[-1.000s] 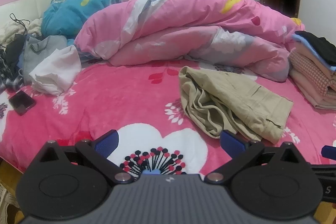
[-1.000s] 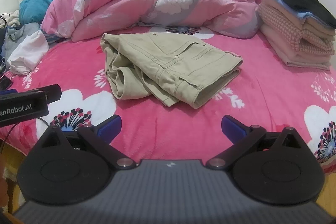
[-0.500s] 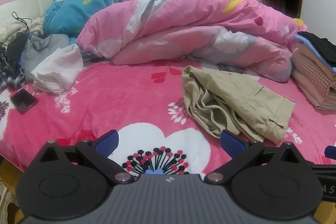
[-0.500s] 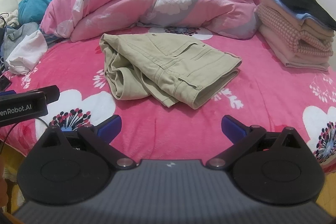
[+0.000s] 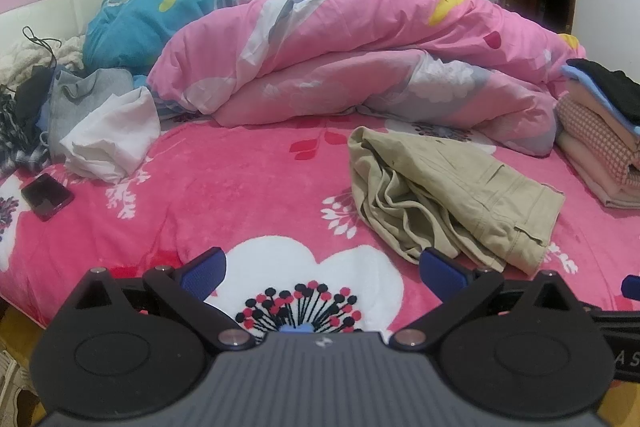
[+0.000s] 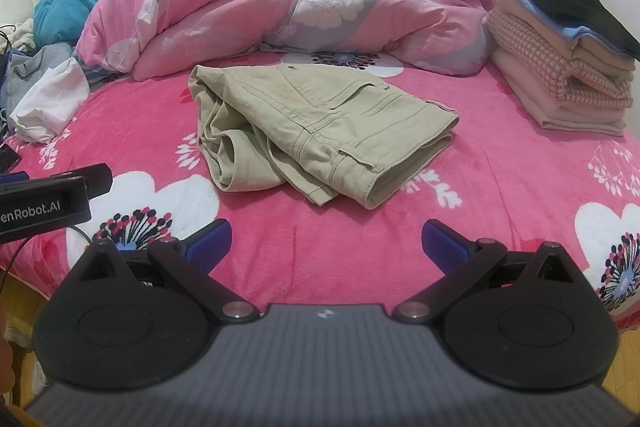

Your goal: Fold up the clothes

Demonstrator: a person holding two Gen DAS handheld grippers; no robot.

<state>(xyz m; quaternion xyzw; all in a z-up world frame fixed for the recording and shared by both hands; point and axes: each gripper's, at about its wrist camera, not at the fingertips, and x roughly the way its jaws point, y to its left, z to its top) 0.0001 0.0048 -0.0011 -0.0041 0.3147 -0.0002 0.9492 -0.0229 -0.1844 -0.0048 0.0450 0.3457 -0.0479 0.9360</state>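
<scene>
The left gripper (image 5: 323, 273) and the right gripper (image 6: 325, 242) both hang at the near edge of the bed with their blue-padded fingers spread wide and nothing between them. Straight ahead of the right gripper, and ahead and to the right of the left one, lies a crumpled pair of khaki cotton cargo shorts (image 6: 320, 131) on the pink fleece blanket with white flower prints (image 6: 500, 179). The shorts are bunched, one leg doubled over the other, the hem opening turned toward the right gripper. Neither gripper touches the cloth.

Judging by this, the step in hand is the approach to a fresh garment, before any fold is made. Far to the right of the right gripper stands a neat stack of folded clothes (image 6: 560, 67), which suggests earlier items are done. Well off to the left of the left gripper sits a loose heap of grey and white garments (image 5: 100, 123), probably waiting their turn.

The next move likely calls for both grippers to reach forward, pinch the waistband or hem at separate points, and spread the shorts flat.
</scene>
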